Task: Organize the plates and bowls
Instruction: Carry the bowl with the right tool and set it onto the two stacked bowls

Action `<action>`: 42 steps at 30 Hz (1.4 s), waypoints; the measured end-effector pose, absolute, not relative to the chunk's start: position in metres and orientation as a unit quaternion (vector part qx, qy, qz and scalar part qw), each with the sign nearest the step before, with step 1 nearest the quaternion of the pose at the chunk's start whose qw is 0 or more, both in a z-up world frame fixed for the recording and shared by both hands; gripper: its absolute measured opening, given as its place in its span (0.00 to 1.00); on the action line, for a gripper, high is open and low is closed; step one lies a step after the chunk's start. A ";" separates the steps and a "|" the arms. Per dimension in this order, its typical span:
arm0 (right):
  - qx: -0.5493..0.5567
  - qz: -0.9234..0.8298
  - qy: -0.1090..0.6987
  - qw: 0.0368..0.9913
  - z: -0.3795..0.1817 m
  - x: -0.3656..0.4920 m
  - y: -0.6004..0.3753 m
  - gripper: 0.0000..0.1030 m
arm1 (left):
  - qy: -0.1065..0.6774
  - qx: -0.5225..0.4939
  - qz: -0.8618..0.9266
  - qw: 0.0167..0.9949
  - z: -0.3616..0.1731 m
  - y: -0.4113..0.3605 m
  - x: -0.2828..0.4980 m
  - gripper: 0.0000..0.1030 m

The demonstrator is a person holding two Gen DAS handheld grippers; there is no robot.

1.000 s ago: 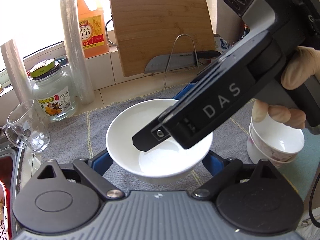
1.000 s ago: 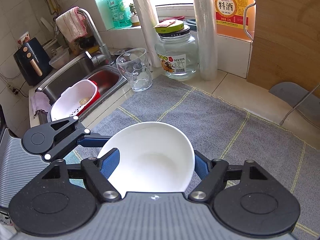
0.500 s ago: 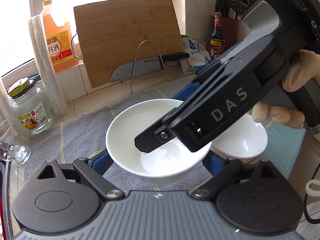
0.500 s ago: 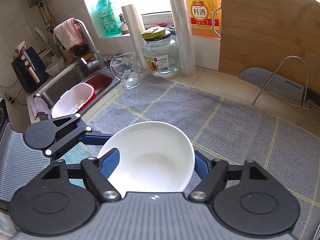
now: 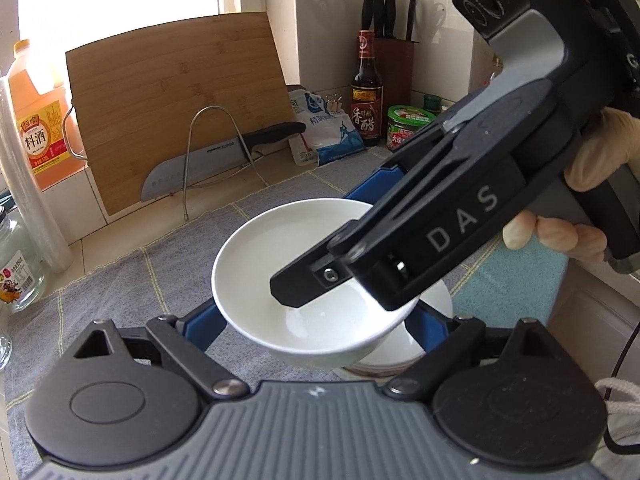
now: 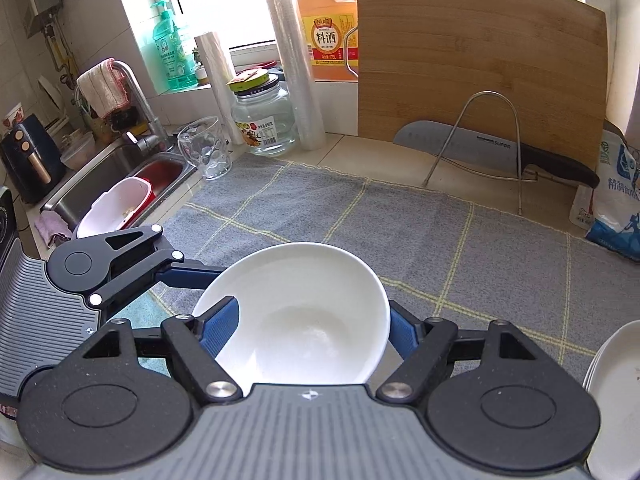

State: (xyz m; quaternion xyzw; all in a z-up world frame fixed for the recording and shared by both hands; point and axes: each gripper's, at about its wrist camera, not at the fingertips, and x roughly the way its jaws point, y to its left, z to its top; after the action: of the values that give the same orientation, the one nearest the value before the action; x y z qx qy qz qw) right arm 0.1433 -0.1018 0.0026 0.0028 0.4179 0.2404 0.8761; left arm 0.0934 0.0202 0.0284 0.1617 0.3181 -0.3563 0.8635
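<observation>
Now 2 grippers share 1 white bowl above the grey mat.

Left gripper pinches the bowl across its sides with both blue pads; right gripper clamps the rim, 1 finger inside. Beneath the bowl sits a second bowl; stacked plates lie at the right edge.

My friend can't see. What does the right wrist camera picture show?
A white bowl sits between the right gripper fingers, above a grey checked cloth. Behind stand a cutting board, knife and glass jar.
</observation>
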 end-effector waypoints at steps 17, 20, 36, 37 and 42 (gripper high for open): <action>0.019 0.210 0.435 0.875 -0.017 0.124 -0.138 0.80 | 0.345 0.167 -0.389 0.838 0.017 -0.010 0.095 0.92; 0.020 0.209 0.435 0.876 -0.021 0.125 -0.141 0.80 | 0.344 0.171 -0.390 0.836 0.015 -0.011 0.098 0.92; 0.021 0.210 0.434 0.876 -0.029 0.126 -0.142 0.90 | 0.364 0.160 -0.401 0.826 0.010 -0.009 0.108 0.93; 0.020 0.209 0.430 0.878 -0.028 0.125 -0.142 0.93 | 0.362 0.160 -0.402 0.826 0.010 -0.008 0.107 0.93; 0.016 0.209 0.412 0.887 -0.022 0.120 -0.142 0.99 | 0.357 0.166 -0.408 0.824 0.012 -0.005 0.103 0.93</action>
State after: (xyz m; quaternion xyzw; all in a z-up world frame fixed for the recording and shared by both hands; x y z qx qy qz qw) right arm 0.1201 -0.1425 -0.0217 0.0165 0.4120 0.2094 0.8866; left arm 0.1028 -0.0055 0.0124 0.1662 0.3571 -0.4079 0.8237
